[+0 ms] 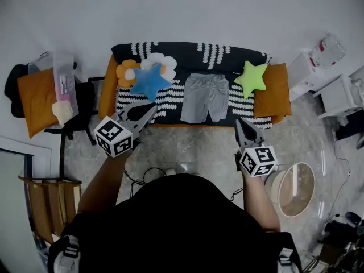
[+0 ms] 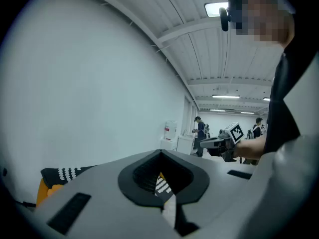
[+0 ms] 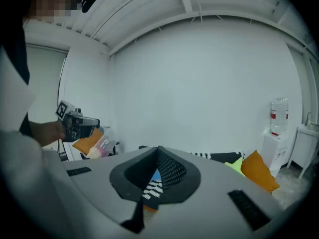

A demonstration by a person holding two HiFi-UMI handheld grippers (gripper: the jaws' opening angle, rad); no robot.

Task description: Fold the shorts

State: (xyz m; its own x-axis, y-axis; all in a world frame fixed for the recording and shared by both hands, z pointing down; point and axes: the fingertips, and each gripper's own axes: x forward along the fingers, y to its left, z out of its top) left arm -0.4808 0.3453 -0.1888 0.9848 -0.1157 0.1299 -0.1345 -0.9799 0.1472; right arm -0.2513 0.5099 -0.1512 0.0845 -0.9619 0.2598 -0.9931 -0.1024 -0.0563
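Two grippers are held out in front of the sofa point(image 1: 187, 53), and neither has been put to work yet. The left gripper point(image 1: 151, 110) is closed right up with nothing between its jaws. Same story for the right gripper point(image 1: 239, 123): jaws pressed together, nothing held. Both are kept short of the sofa's front edge and well apart from the cloth, one to each side of it. That reads like a ready stance, so that each side of the garment can be reached by its own tool.

The grey shorts point(image 1: 205, 97) are laid flat on the black-and-white striped cover in the middle of the seat. The waistband is turned toward the backrest and the legs toward the front edge. They look spread out on purpose, so edges and corners can be picked up cleanly.

The blue star pillow point(image 1: 149, 81) and the flower pillow point(image 1: 162, 61) are parked to the left, the green star pillow point(image 1: 251, 78) to the right. That leaves the middle patch for the folding, it seems.

No fold has been made, so the task is judged to be at the very start. The jaws would need to be opened before anything can be pinched.
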